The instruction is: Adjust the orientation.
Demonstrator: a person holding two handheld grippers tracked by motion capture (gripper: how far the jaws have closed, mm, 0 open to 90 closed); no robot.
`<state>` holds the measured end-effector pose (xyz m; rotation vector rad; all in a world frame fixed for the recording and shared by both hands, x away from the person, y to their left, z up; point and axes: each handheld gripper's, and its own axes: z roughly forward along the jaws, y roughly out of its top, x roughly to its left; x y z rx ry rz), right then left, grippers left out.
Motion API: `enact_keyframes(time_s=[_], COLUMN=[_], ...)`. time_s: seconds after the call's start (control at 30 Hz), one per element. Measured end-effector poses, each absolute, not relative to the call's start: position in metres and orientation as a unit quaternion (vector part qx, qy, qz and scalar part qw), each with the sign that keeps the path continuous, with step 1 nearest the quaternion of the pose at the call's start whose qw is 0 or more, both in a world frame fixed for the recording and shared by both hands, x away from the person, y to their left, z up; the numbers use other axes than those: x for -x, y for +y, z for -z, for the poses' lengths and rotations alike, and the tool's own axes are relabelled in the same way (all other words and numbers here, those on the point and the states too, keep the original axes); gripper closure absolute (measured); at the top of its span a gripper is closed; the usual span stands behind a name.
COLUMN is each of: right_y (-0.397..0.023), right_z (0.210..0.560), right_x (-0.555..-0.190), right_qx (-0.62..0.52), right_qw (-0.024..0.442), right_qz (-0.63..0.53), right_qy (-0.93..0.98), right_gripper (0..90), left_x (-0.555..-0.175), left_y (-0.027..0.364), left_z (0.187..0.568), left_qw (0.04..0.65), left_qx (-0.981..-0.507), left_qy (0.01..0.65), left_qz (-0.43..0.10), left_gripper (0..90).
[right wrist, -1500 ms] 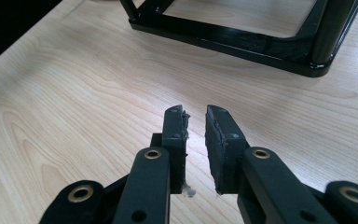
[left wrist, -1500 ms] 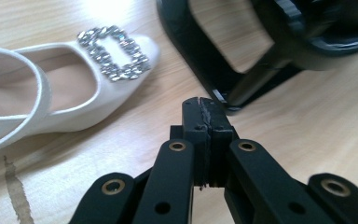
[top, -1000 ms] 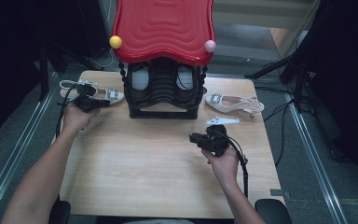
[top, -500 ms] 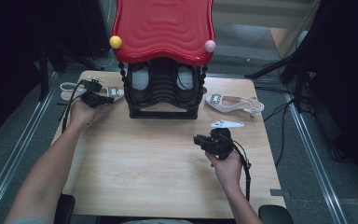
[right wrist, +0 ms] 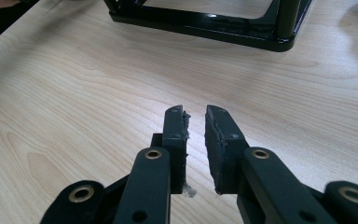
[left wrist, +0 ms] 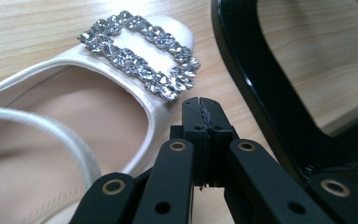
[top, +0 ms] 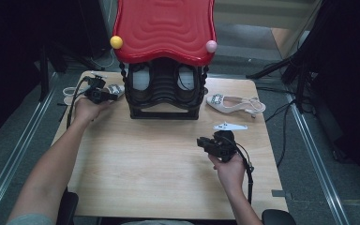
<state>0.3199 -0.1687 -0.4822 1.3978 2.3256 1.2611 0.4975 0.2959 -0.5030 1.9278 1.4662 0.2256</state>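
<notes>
Nearest the person, the right tool (top: 202, 141) is hovering low over bare wood on the right half of the surface (top: 136, 178), jaws standing a little apart w/ nothing between them. The right tool view (right wrist: 196, 114) is confirming that narrow empty gap.

Farther back on the left, the left tool (top: 109, 93) is pointing at a white slingback shoe (top: 116, 88) lying on the surface just beside the left foot of the black rack (top: 164, 113). Its jaws are pressed together, tips sitting right at the shoe's rim below the buckle, apparently w/ nothing pinched.

Judging by this, the step in hand is taking hold of that shoe. To do it well, the person is needing to spread the jaws first, then straddle the stiff rim beside the buckle, not the thin strap, which is likely to slip or flop. The lift should be going away from the rack's foot so the toe isn't snagging on it.

The left tool view (left wrist: 200, 103) is giving detail: the rhinestone buckle (left wrist: 140, 58), the pale insole, the strap and the rack leg (left wrist: 244, 74) close alongside. The high view is giving the layout instead: the rack's red top (top: 164, 28), dark shoes shelved under it, and a matching second shoe (top: 234, 103) beyond the rack's right side.
</notes>
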Motion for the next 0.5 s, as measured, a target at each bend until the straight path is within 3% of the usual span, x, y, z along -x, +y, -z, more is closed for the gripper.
enact_keyframes(time_s=[0.5], right_y=[-0.161], right_z=[0.483], right_x=[-0.323], right_qx=[-0.456], right_qw=[0.067], right_qz=[-0.417], right_qy=[0.784], right_gripper=[79.9], left_x=[-0.452], left_y=[0.332], left_z=[0.451], left_qw=[0.358], left_qx=[-0.741], left_qy=[0.557], left_qz=[-0.116], left_gripper=[90.0])
